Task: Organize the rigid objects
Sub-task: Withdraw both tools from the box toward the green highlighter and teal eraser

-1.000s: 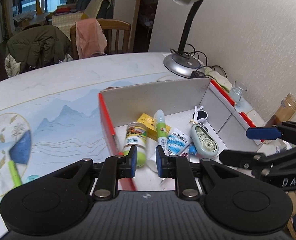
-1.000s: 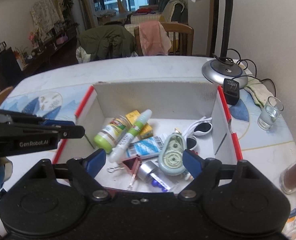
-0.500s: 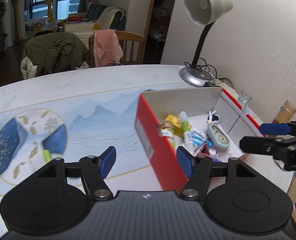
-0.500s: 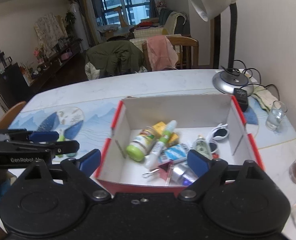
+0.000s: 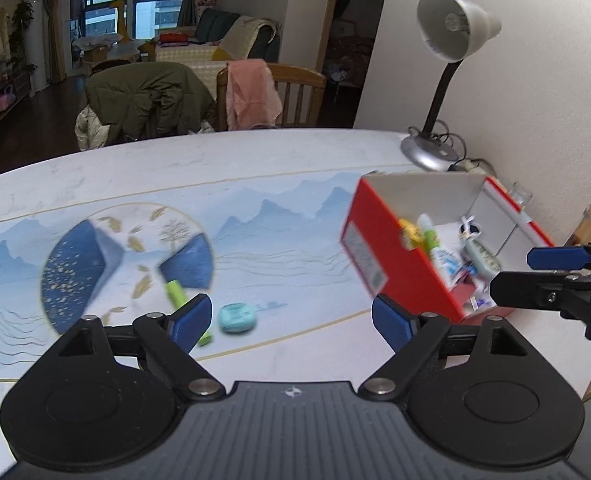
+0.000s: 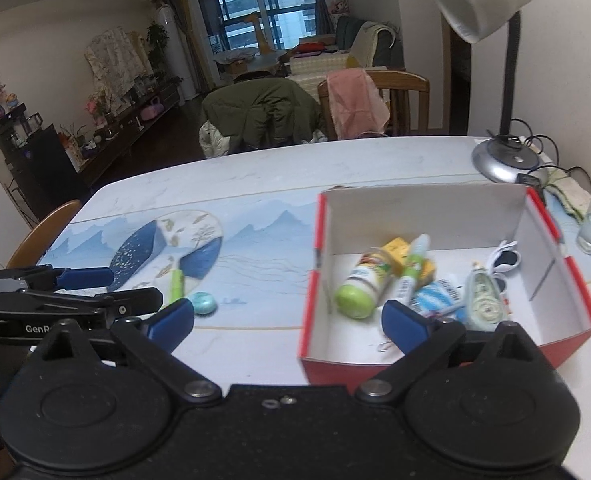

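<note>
Left gripper (image 5: 291, 322) jaws just spread wide, nothing between them; right gripper (image 6: 287, 322) likewise gaping empty near the red box (image 6: 551, 354). Teal case (image 5: 237, 318) sits on the table (image 5: 255, 168).

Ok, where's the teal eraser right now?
The teal eraser lies on the table mat, left of the red box, beside the green marker.

Two hand-held black tongs with blue pads tilt downward, side by side. The left tongs (image 5: 291, 322) have just been opening and stand wide, nothing between the jaws. The right tongs (image 6: 287, 322) have likewise been opening, spread wide and gripping nothing.
</note>
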The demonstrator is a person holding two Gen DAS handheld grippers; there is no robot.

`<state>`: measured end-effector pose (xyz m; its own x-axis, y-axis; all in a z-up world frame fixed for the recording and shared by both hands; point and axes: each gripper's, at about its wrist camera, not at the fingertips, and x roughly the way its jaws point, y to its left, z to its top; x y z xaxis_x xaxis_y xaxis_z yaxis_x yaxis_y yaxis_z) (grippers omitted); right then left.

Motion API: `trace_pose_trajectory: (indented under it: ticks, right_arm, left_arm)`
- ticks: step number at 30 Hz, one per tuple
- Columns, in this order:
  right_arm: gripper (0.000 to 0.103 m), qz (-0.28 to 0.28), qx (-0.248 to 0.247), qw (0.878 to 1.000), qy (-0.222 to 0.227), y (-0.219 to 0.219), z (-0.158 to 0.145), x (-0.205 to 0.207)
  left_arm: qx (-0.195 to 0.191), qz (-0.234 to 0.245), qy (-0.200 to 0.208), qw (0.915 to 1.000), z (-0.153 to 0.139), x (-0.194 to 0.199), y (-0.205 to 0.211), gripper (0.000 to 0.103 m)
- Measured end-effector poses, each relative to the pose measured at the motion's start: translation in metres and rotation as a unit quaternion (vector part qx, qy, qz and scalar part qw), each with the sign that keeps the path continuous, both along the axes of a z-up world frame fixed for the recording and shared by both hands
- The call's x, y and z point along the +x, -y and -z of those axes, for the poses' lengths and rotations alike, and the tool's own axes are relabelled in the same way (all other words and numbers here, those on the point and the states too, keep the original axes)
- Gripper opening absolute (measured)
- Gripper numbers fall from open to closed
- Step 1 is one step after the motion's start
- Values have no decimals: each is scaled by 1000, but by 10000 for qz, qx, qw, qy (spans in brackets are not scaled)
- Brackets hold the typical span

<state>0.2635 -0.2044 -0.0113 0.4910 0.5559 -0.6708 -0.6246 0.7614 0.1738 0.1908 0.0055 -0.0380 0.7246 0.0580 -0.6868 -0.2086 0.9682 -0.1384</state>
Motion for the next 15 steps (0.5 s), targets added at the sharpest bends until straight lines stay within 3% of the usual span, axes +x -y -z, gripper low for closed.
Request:
trace_pose_trajectory:
  ticks: [5, 7, 15]
  right_arm:
    - [100, -53, -61, 9999, -76, -27, 7, -6]
    - [100, -67, -85, 9999, -122, -37, 10, -7]
    - [98, -318, -271, 9989, -197, -84, 25, -12]
  left_arm:
    - [-71, 5, -27, 10000, 12, -9, -25, 90]
    - [-72, -18, 28, 10000, 18, -12, -35, 103]
    - [-99, -252, -64, 9996, 46, -10, -76, 103]
